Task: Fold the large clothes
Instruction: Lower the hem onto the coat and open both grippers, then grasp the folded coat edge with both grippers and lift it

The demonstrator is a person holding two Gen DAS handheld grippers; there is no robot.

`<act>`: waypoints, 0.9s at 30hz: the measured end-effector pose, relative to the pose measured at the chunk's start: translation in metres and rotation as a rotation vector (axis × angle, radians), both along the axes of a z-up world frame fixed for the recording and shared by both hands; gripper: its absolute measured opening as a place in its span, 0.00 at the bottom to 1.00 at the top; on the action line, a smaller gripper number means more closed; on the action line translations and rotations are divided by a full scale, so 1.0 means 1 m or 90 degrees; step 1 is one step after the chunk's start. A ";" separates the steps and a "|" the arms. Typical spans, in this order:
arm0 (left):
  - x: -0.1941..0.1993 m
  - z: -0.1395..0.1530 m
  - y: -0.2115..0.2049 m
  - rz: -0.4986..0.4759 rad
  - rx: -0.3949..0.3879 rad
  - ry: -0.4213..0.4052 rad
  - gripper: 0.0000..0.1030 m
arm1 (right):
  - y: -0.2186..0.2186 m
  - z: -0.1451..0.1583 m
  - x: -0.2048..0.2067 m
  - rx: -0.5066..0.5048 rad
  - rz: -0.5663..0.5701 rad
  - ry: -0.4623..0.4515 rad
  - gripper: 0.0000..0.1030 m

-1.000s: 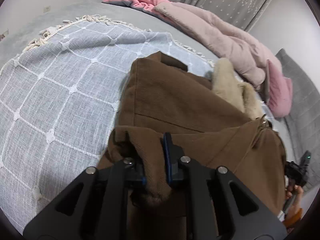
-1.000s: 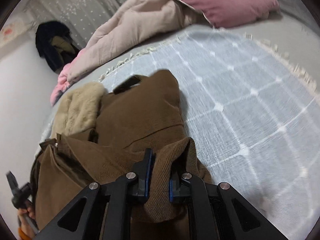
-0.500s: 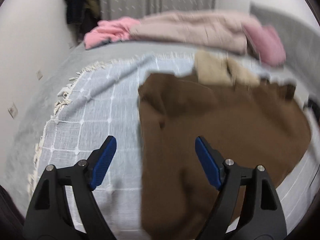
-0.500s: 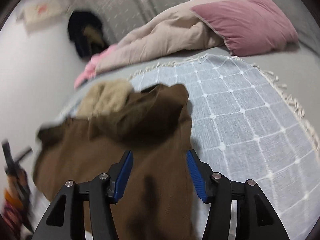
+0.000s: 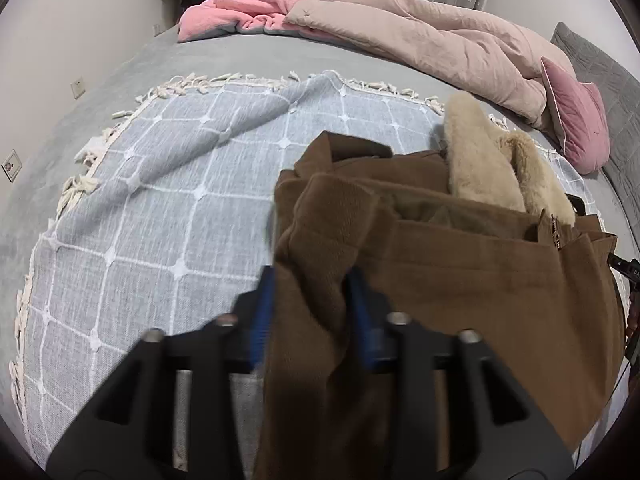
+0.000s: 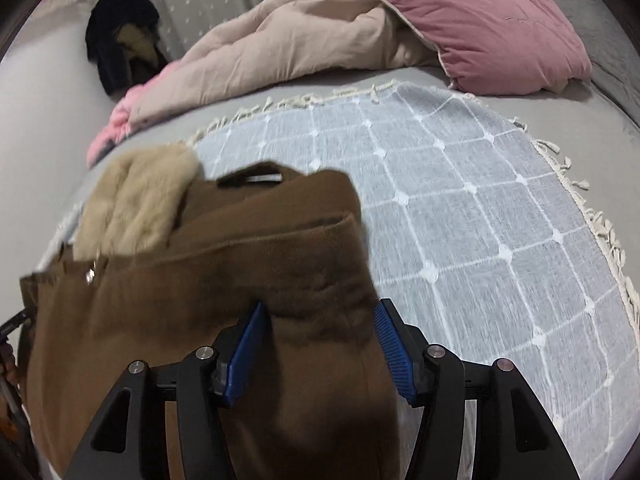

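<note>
The brown coat (image 5: 460, 280) lies partly folded on the light blue checked blanket (image 5: 160, 208), and its beige fur collar (image 5: 480, 160) sticks out at about 1 o'clock in the left wrist view. The left gripper (image 5: 310, 308) has a thick fold of the coat's edge between its blue pads (image 5: 262, 312); the fingers are only a little apart and seem to touch the cloth on both sides, but the picture is blurred there and I cannot tell if they really pinch it. The right gripper (image 6: 316, 348) has its fingers spread wide, one on each side of another bunched part of the coat, with the blue pads (image 6: 390, 344) just beside the fabric. At 12 o'clock, behind the blanket, a pale pink duvet (image 5: 420, 36) is heaped on the grey bed (image 5: 100, 92). A darker pink pillow (image 6: 480, 28) lies at 1 o'clock in the right wrist view.
</note>
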State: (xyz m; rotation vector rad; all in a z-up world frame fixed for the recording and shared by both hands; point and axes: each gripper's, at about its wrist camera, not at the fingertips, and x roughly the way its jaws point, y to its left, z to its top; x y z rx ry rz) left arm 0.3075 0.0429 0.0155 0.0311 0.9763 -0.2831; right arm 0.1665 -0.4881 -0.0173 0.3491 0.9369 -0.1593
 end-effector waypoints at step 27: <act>-0.032 0.057 -0.016 0.064 -0.010 -0.132 0.09 | 0.040 0.035 -0.019 -0.154 0.001 -0.089 0.07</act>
